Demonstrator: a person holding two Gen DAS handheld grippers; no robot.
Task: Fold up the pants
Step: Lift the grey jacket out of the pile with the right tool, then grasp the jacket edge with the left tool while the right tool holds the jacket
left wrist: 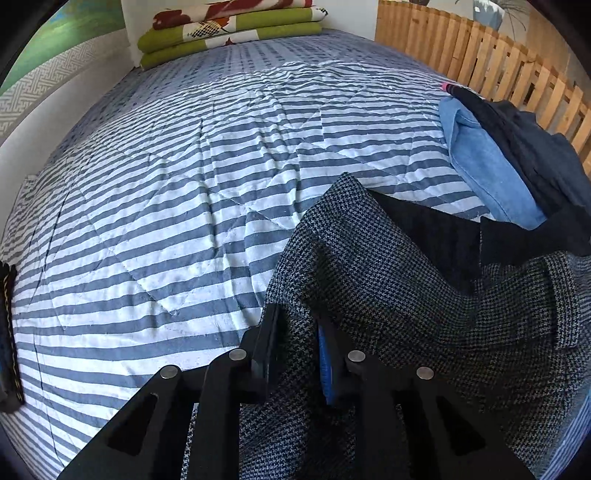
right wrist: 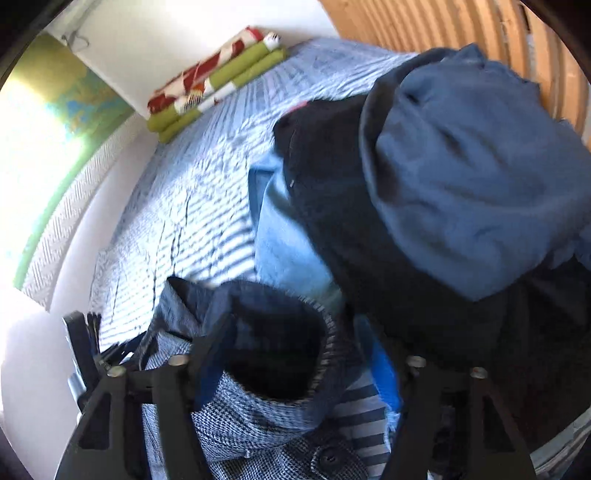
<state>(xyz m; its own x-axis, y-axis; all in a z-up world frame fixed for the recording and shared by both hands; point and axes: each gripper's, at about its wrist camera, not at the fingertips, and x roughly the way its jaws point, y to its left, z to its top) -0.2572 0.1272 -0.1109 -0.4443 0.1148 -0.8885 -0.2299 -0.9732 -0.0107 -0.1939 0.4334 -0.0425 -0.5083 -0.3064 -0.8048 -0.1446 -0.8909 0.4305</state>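
Note:
The pants (left wrist: 406, 295) are dark houndstooth-check cloth, bunched at the near right of a striped bed (left wrist: 177, 206). In the left wrist view my left gripper (left wrist: 295, 350) is shut on a fold of them, and the cloth runs up between the two black fingers. In the blurred right wrist view the pants' waistband (right wrist: 325, 354) with its dark lining and a button (right wrist: 328, 459) lies between the wide-apart fingers of my right gripper (right wrist: 299, 358), which is open. Its blue pad (right wrist: 386, 373) shows on the right finger.
A pile of other clothes lies at the bed's right edge: light blue jeans (left wrist: 484, 166), a black garment (right wrist: 332, 192) and a blue garment (right wrist: 461, 166). Folded green and red blankets (left wrist: 229, 33) sit at the far end. A wooden slat rail (left wrist: 480, 48) borders the right, a white wall (left wrist: 40, 122) the left.

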